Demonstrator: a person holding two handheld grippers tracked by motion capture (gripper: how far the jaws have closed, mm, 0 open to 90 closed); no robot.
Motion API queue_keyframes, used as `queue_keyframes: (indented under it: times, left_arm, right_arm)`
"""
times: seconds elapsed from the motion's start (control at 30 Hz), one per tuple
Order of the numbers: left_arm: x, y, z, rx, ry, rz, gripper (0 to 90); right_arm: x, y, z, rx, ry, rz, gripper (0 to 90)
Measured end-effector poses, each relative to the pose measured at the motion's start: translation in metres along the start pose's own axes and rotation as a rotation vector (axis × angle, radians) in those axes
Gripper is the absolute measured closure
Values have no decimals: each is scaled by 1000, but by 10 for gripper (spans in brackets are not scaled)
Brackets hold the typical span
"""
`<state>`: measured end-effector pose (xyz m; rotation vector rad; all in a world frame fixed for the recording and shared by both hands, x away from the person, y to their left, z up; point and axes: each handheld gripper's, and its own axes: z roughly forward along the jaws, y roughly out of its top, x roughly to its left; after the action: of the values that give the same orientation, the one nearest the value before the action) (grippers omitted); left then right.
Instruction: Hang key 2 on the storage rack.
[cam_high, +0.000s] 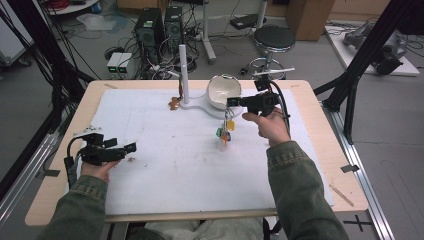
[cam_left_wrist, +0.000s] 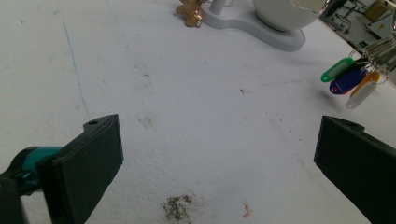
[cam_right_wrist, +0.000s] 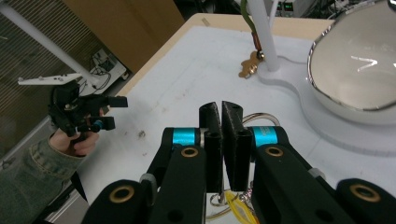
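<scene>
Key bunch (cam_high: 226, 131) hanging, long axis seemingly vertical

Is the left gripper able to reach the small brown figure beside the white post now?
Probably yes. The left gripper is open and holds nothing, and the white mat between it and the brown figure beside the white post is bare.

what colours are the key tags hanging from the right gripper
Green, blue, orange and white key tags, clearest in the left gripper view.
</scene>
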<state>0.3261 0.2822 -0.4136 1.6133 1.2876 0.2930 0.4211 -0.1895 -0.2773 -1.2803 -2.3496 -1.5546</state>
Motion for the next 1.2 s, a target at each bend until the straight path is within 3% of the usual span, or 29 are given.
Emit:
queue_keyframes:
  times: [0.47, 1.07, 1.2]
  left_arm:
    - [-2, 0, -1, 8, -16, -3, 17]
    - [-1, 0, -1, 5, -30, -9, 17]
    - [-1, 0, -1, 2, -32, -16, 17]
  right_arm:
    - [10, 40, 18, 6, 57, -88, 878]
    - [19, 79, 36, -31, 88, -93, 878]
    - [21, 86, 43, -32, 75, -86, 878]
